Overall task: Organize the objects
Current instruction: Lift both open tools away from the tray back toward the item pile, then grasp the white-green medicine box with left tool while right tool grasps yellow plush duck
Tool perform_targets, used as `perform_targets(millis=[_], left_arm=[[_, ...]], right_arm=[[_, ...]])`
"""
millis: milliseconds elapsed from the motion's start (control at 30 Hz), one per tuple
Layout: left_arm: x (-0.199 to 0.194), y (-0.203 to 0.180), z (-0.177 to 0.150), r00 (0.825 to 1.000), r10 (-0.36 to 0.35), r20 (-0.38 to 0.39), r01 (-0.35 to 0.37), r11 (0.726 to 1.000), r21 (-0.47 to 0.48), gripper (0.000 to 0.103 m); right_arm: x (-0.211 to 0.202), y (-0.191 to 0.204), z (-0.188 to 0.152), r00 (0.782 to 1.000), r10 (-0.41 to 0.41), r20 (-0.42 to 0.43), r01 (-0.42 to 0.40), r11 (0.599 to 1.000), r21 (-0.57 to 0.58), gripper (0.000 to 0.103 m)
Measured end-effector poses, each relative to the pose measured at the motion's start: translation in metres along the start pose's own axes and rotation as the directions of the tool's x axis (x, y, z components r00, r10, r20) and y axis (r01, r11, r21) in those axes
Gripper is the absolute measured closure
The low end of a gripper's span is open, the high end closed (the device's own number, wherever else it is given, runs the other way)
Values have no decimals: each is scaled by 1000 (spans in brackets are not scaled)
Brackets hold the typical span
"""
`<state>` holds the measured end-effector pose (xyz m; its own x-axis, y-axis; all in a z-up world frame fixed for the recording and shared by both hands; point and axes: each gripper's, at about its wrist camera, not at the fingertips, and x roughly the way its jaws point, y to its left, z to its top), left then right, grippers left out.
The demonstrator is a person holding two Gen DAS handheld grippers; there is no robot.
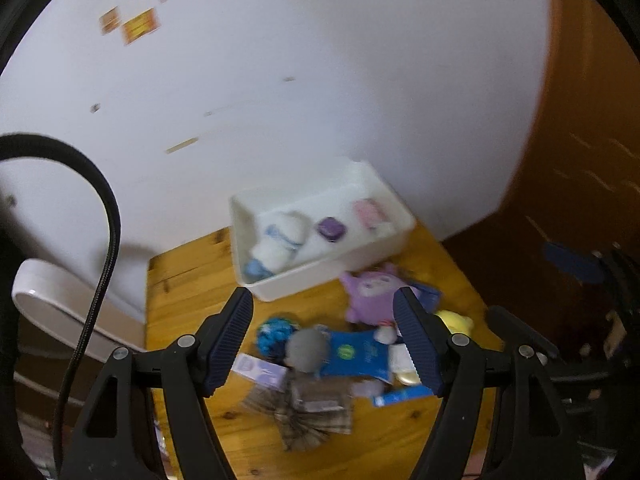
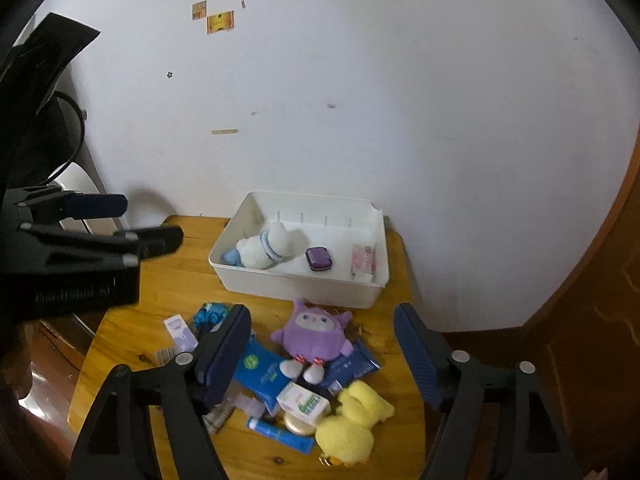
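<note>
white wall and a small wooden table [image 2: 168, 280] frame the scene. both grippers hang above the clutter with jaws spread and nothing between them: the right gripper [image 2: 322, 354] over the purple plush [image 2: 314, 332], the left gripper [image 1: 324, 344] over a grey ball-like toy [image 1: 306, 350] and a blue packet [image 1: 356, 354]. just outward lie a yellow plush duck [image 2: 352, 424], a small white-and-green carton [image 2: 304, 402], a blue tube [image 2: 280, 432] and a blue knotted toy [image 2: 210, 314]. at the back, against the wall, the white bin [image 2: 296, 284] already holds a white plush [image 2: 266, 248], a purple case [image 2: 319, 259] and a pink packet [image 2: 363, 262]. the purple plush looks light, soft and squashy, unlikely to break or slip; a pinch across its round body should hold better than one on its dangling feet. the carton probably crushes easily, so a gentle grip across its flat sides seems wiser
</note>
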<state>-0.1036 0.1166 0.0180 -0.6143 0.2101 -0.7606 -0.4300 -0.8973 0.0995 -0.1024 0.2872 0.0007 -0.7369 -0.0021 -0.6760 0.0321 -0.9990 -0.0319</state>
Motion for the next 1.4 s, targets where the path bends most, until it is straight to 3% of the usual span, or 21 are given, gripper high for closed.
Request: perform_targets(millis=[133, 300, 500, 733, 900, 1100, 1200, 1267, 1400], left_arm=[[-12, -20, -7, 996, -82, 37, 81, 996, 32, 27], [-19, -38, -15, 989, -115, 92, 103, 987, 126, 27], [3, -51, -33, 991, -111, 71, 90, 965, 248, 27], [52, -53, -53, 997, -72, 22, 60, 935, 349, 27], [87, -72, -74, 994, -102, -33, 105, 852, 514, 27], [125, -98, -101, 975, -159, -154, 222, 689, 690, 27], [140, -108, -112, 964, -167, -206, 265, 625, 734, 27], [150, -112, -116, 958, -169, -232, 287, 599, 748, 27], [162, -117, -116, 947, -179, -266, 320, 575, 753, 27]], right_arm=[[-15, -11, -19, 1000, -11, -2, 11, 1000, 14, 27], [-32, -28, -44, 999, -33, -2, 33, 999, 33, 27], [-31, -42, -74, 999, -46, -20, 48, 996, 74, 22], [14, -59, -118, 995, -7, -101, 26, 982, 189, 22], [56, -77, -146, 984, 61, -166, -3, 944, 331, 22], [98, -81, -168, 968, 108, -227, -5, 911, 413, 22], [115, -81, -172, 962, 127, -243, -8, 898, 440, 22], [126, -80, -174, 957, 142, -252, -11, 888, 460, 22], [143, -79, -175, 950, 148, -275, -2, 883, 469, 22]])
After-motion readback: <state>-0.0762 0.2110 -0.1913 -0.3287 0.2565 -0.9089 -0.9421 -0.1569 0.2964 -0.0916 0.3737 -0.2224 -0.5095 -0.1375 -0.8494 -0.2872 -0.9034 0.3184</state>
